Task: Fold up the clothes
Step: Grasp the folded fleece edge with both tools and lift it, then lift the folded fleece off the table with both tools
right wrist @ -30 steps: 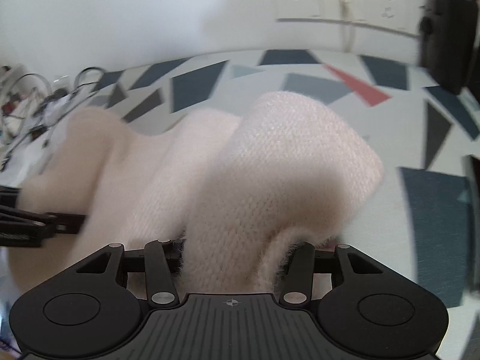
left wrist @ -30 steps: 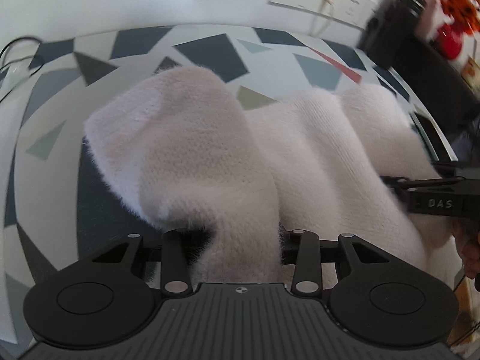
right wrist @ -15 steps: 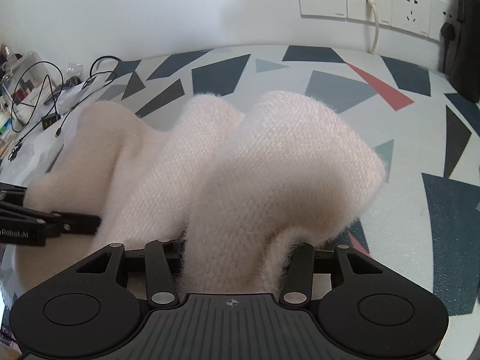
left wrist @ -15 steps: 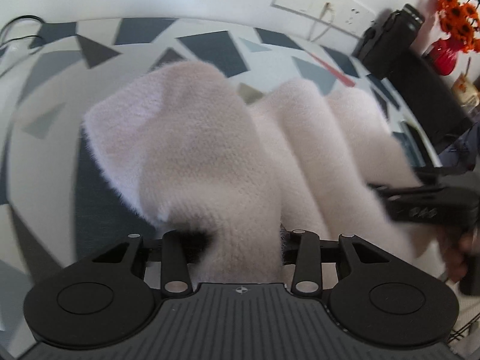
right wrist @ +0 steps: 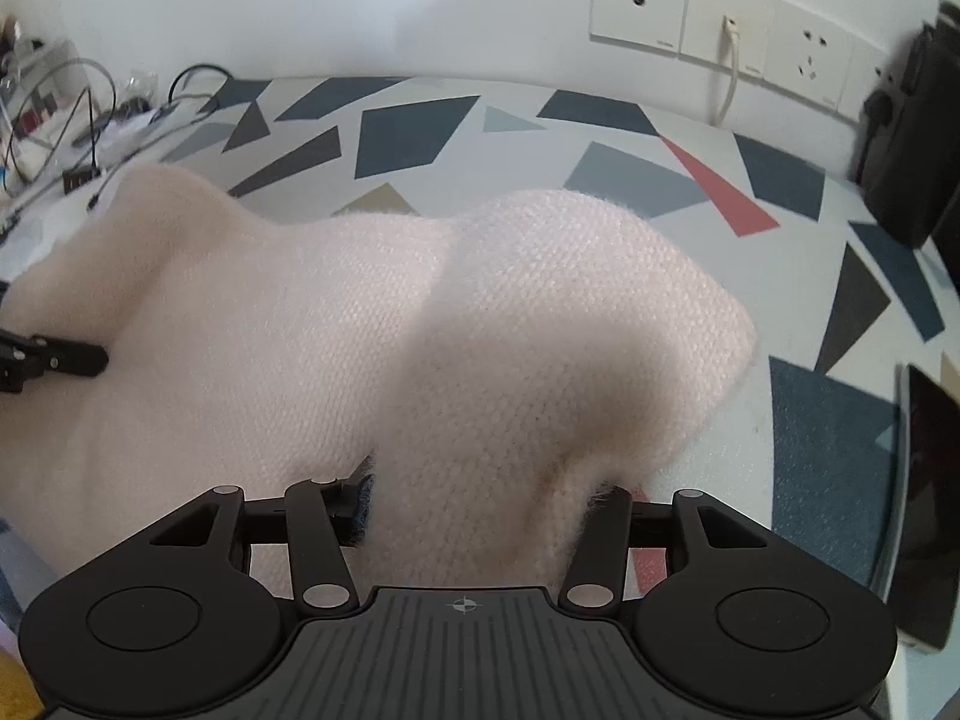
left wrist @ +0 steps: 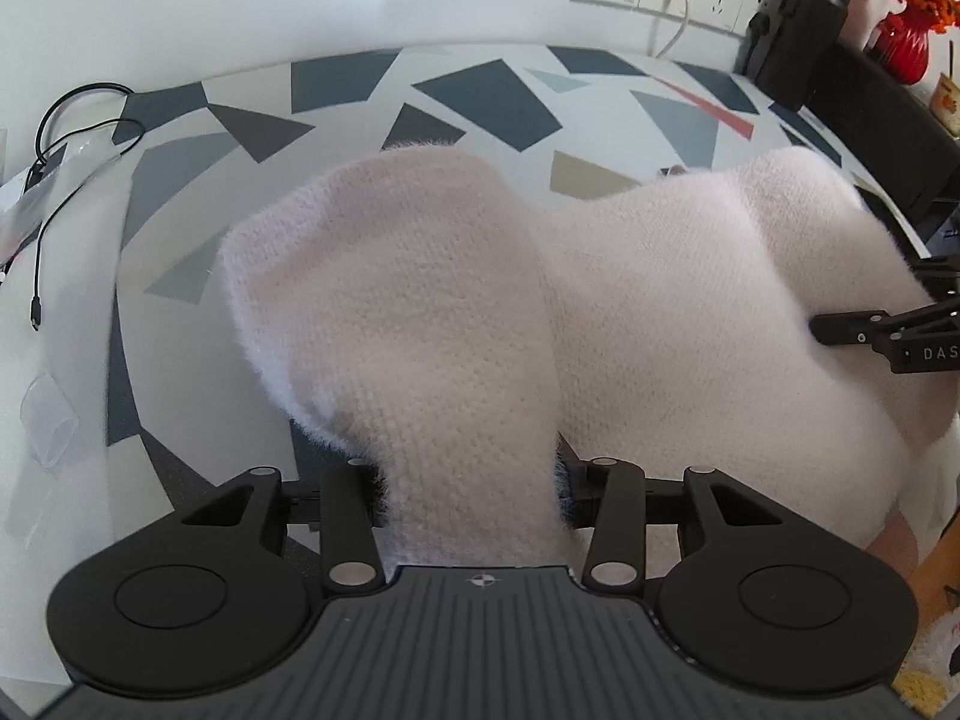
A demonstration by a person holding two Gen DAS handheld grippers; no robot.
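A fluffy pale pink knitted sweater (left wrist: 630, 312) is held up above a surface (left wrist: 480, 90) covered in a cloth of grey, dark blue and red angular shapes. The sweater sags between two pairs of tongs, one at each end.

In the left wrist view, the left tongs (left wrist: 474, 480) are closed on a bunched fold of the sweater, which rises from between the jaws and flops over toward the wall. To the right of the sweater, the right tongs (left wrist: 840, 327) reach in from the frame edge, their tip pressed into the knit. Only this view shows a red vase of orange flowers (left wrist: 906, 18) far right of the sweater, a black bag (left wrist: 798, 30) beside it, and a black cable (left wrist: 54, 180) lying on the surface to the sweater's left.

In the right wrist view, the right tongs (right wrist: 480, 504) are likewise clamped on a bunched fold of the same sweater (right wrist: 300, 330). The left tongs (right wrist: 72, 357) show at the sweater's left edge, tip against the fabric. Only this view shows a tangle of wires (right wrist: 72, 120) beyond the sweater's left end and a dark flat phone or tablet (right wrist: 930, 510) to its right.

Both views show white wall sockets (right wrist: 720, 42) behind the sweater, one with a white cord plugged in.
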